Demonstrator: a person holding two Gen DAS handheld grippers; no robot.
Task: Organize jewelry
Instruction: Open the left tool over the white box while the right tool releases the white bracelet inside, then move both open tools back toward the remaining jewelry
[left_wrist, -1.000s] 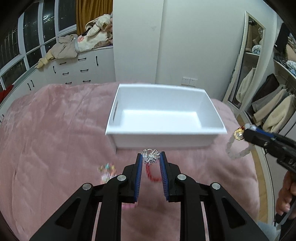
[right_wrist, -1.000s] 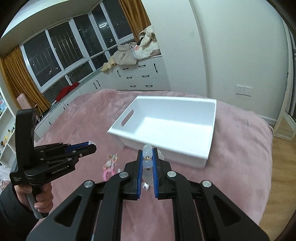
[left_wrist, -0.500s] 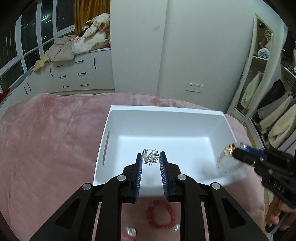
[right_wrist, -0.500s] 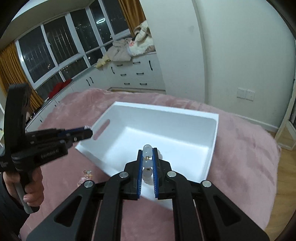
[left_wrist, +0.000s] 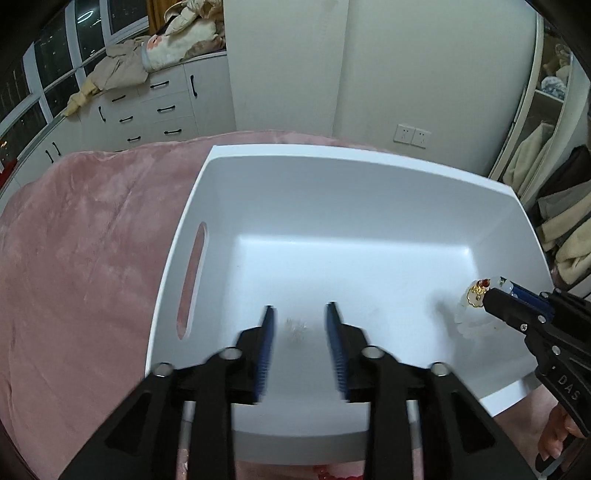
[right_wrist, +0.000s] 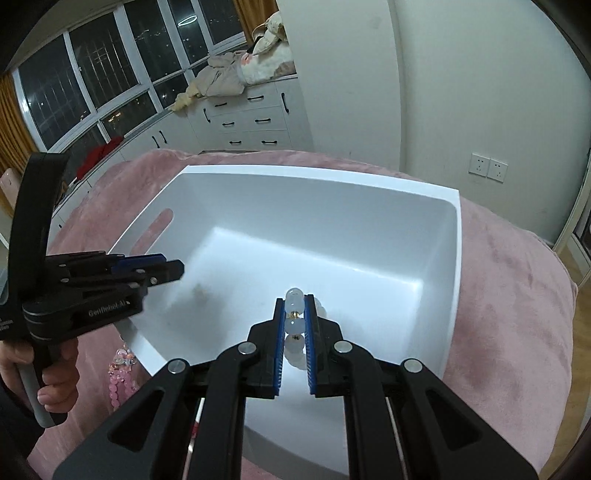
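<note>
While both grippers hang over the white bin (left_wrist: 369, 177), here is what we read off the two wrist views.

Left gripper (left_wrist: 300, 325): jaws spread wide, nothing between the blue pads; fingers motion-blurred. We call it released.

Silver brooch (left_wrist: 295, 328): small, pale, blurred smear in the gap between the left fingers, seen against the bin floor. We cannot tell if it is in the air or lying on the floor. In the right wrist view a dim grey smudge (right_wrist: 197, 291) shows on the floor just beyond the left fingertips; probably the same piece, too blurred to be sure.

Right gripper (right_wrist: 295, 306): clenched on the white bead bracelet (right_wrist: 294, 314). Beads stacked in a line between the pads, top bead poking past the fingertips.

Bracelet, left wrist view: loop (left_wrist: 471, 314) hangs below the right gripper (left_wrist: 496, 291) tip, gold and red charm at the top, over the bin's right side, inside the rim.

Bin: sits on the pink blanket (left_wrist: 74, 258), slot handle in its left wall.

Pink bead bracelet (right_wrist: 122, 376): on the blanket outside the bin, just beside its near left corner, below the left gripper (right_wrist: 177, 267).

Red beads (left_wrist: 325, 470): sliver visible on the blanket at the bin's near wall, under the left gripper.

Separation: the two grippers are well apart, left over the near-left floor, right over the right side.
</note>
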